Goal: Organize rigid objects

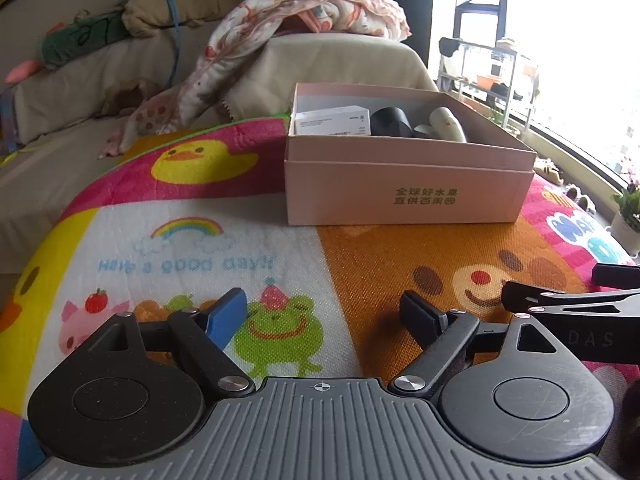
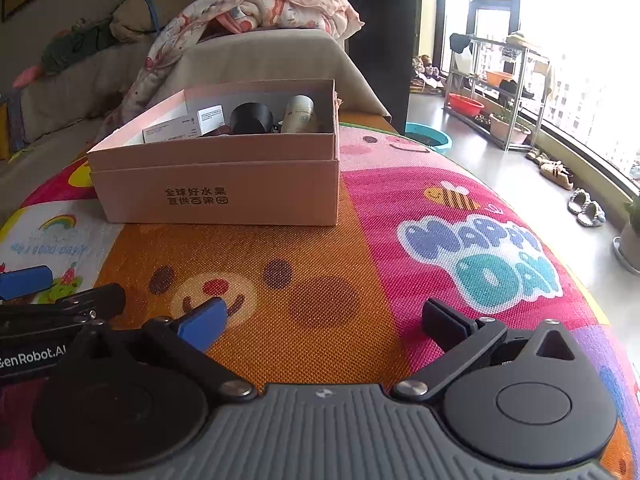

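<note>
Inside one pink box [image 1: 408, 184], one white carton [image 1: 332, 120], one black cylinder [image 1: 390, 121], one cream bottle [image 1: 446, 122]

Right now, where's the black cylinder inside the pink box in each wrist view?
Left wrist: the black cylinder lies right of centre in the upper half, inside the pink box, between the white carton and a cream bottle.
Right wrist: the cylinder sits left of centre, upper third, left of the bottle.
Shared landmark: the printed characters on the box front.
</note>
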The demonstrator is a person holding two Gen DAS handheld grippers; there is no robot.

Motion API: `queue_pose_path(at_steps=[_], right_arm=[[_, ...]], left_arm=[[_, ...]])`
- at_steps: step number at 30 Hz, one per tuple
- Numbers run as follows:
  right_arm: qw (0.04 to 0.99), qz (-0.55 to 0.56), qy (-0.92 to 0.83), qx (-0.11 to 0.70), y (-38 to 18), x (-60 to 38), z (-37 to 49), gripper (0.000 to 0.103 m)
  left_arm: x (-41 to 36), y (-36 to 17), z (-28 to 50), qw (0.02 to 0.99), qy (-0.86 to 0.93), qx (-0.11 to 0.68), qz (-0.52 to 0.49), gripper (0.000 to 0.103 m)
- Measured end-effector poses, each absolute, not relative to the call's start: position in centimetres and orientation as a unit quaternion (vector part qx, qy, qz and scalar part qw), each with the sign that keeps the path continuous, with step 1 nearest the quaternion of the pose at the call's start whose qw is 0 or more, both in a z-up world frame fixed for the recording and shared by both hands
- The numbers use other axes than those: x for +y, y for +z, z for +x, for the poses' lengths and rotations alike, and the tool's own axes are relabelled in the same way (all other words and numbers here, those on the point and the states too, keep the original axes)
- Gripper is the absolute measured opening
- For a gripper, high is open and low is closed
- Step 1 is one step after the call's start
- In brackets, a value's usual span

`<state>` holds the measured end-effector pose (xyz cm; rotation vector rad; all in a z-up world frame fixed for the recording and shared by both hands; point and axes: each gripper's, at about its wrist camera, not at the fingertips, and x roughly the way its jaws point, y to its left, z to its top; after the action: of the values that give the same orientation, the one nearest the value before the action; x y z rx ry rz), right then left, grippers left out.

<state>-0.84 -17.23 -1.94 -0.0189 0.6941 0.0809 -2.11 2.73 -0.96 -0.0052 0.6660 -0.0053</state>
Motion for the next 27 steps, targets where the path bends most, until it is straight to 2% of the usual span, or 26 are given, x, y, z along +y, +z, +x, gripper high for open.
queue_pose_path(at_steps=[27], right_arm=[[0.94,-0.007,0.039,0.338,-2.09,-17.36,-0.81,0.103]], left_arm=[[2.68,-1.01,-1.94,0.946,-0.002,0.326,-0.003,0.089]])
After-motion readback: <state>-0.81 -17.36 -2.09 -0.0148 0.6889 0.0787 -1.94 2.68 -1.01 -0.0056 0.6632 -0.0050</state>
